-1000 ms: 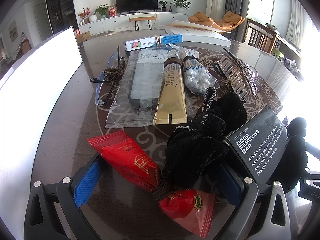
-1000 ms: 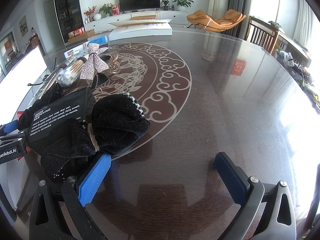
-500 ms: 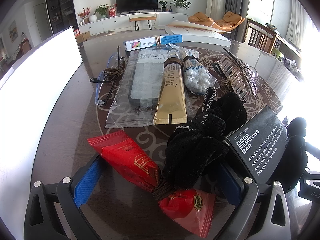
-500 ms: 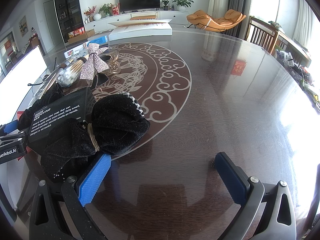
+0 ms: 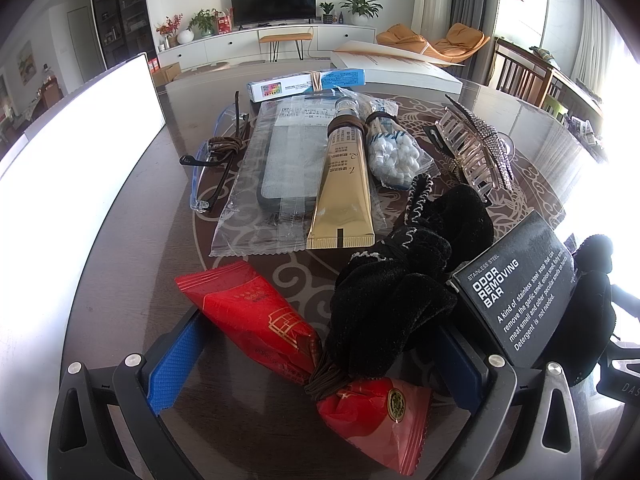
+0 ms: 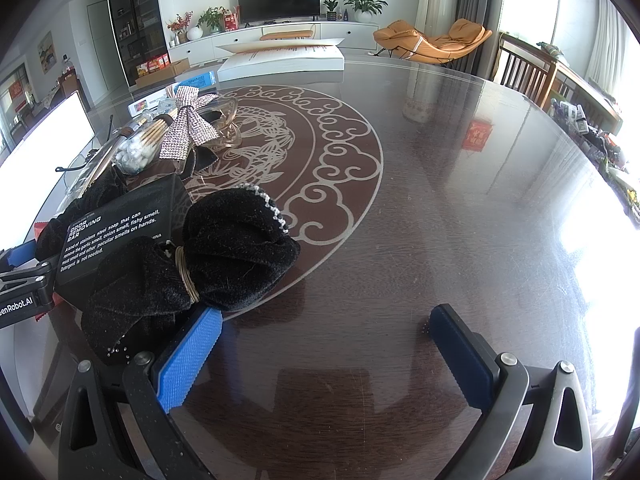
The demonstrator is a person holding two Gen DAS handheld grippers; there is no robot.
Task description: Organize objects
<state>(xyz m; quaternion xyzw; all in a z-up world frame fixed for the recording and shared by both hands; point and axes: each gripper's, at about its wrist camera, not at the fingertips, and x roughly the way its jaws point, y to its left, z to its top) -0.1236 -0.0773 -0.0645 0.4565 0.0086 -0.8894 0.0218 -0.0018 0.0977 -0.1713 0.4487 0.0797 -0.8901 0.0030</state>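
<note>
In the left wrist view my left gripper (image 5: pixel 316 364) is open. A red snack packet tied with a brown band (image 5: pixel 276 332) and a black velvet scrunchie (image 5: pixel 400 280) lie between its fingers. A black "Odor Removing Bar" box (image 5: pixel 520 296) stands at the right finger. Beyond lie a gold tube (image 5: pixel 346 184), a bagged phone case (image 5: pixel 280 168), cotton swabs (image 5: pixel 394 152), glasses (image 5: pixel 216 160) and a rhinestone hair claw (image 5: pixel 476 148). My right gripper (image 6: pixel 324 356) is open and empty over bare table, with a black velvet bow (image 6: pixel 192 268) at its left finger.
A blue-and-white box (image 5: pixel 308 84) and a large white flat box (image 5: pixel 400 68) lie at the table's far side. A bright white panel (image 5: pixel 68 152) stands along the left. The dark patterned table (image 6: pixel 460 200) stretches right. Chairs (image 6: pixel 524 68) stand beyond it.
</note>
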